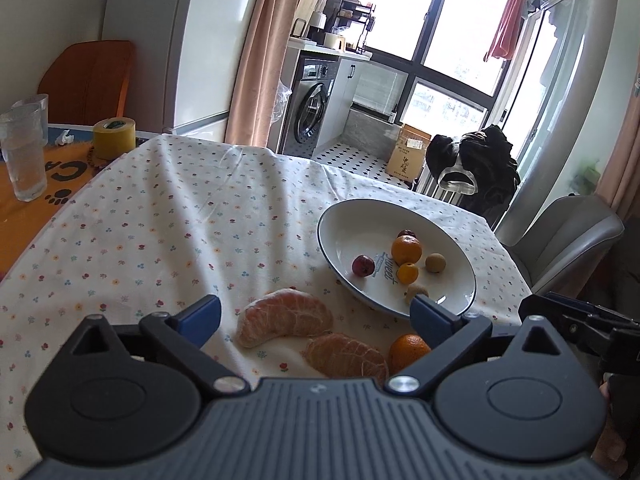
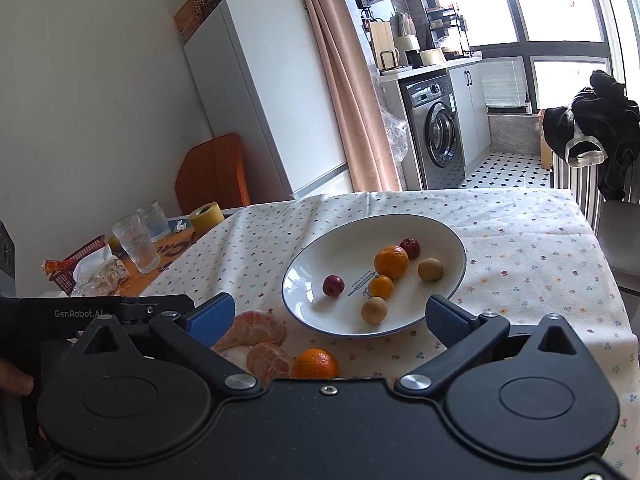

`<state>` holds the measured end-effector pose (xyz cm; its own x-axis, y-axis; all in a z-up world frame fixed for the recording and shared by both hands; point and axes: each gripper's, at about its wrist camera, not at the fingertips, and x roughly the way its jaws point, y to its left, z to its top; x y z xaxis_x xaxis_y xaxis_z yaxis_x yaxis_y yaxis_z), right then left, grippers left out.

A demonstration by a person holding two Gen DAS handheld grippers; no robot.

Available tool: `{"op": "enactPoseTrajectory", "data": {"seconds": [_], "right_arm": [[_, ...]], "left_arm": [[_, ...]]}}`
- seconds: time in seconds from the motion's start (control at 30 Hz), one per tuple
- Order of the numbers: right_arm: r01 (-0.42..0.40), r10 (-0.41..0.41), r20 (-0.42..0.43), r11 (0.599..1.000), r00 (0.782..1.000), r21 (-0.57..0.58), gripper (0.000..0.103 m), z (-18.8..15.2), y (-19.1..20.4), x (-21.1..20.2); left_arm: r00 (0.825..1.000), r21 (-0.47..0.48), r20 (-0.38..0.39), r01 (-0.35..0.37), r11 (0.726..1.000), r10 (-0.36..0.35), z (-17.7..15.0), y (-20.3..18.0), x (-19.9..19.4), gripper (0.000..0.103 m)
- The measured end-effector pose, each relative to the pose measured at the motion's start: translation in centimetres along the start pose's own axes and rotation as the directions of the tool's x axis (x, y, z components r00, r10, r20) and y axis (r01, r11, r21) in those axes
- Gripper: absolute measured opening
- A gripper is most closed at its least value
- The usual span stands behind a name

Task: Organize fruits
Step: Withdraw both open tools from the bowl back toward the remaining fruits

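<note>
Both hand-held grippers, left point(image 1: 316, 314) and right point(image 2: 330, 316), gape wide, empty; "GenRobot.AI" on the left.

Floral tablecloth point(image 2: 520, 248) covers the table, and at ten o'clock two clear glasses point(image 2: 136, 244) stand side by side on an orange mat point(image 1: 24, 196), a yellow tape roll point(image 2: 206, 216) just beyond them. A red basket point(image 2: 76, 264) with a snack bag sits at nine o'clock. Behind, an orange chair point(image 2: 212, 172), a white fridge point(image 2: 260, 88) and a pink curtain point(image 2: 352, 80). At one o'clock, a silver washing machine point(image 2: 436, 128); dark clothes point(image 2: 596, 120) hang at two o'clock
</note>
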<state>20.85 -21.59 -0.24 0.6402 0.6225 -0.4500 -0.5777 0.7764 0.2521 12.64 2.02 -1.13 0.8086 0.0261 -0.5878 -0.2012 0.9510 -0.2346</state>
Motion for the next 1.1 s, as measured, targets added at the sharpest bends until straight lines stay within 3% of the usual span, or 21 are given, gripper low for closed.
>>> {"op": "enactPoseTrajectory", "data": {"seconds": [0.67, 1.1], "right_arm": [[-0.034, 0.035, -0.005, 0.999, 0.999, 0.023, 0.103, -2.1, -0.1, -2.4], [-0.051, 0.051, -0.013, 0.999, 0.999, -0.002, 0.103, -2.7, 0.7, -2.4]], "left_arm": [[1.000, 0.001, 0.011, 0.007, 1.000, -0.007, -3.6, -0.7, -2.8, 0.100], [0.999, 0.030, 0.023, 0.026, 0.999, -0.026, -4.7, -1.0, -3.6, 0.094]]}}
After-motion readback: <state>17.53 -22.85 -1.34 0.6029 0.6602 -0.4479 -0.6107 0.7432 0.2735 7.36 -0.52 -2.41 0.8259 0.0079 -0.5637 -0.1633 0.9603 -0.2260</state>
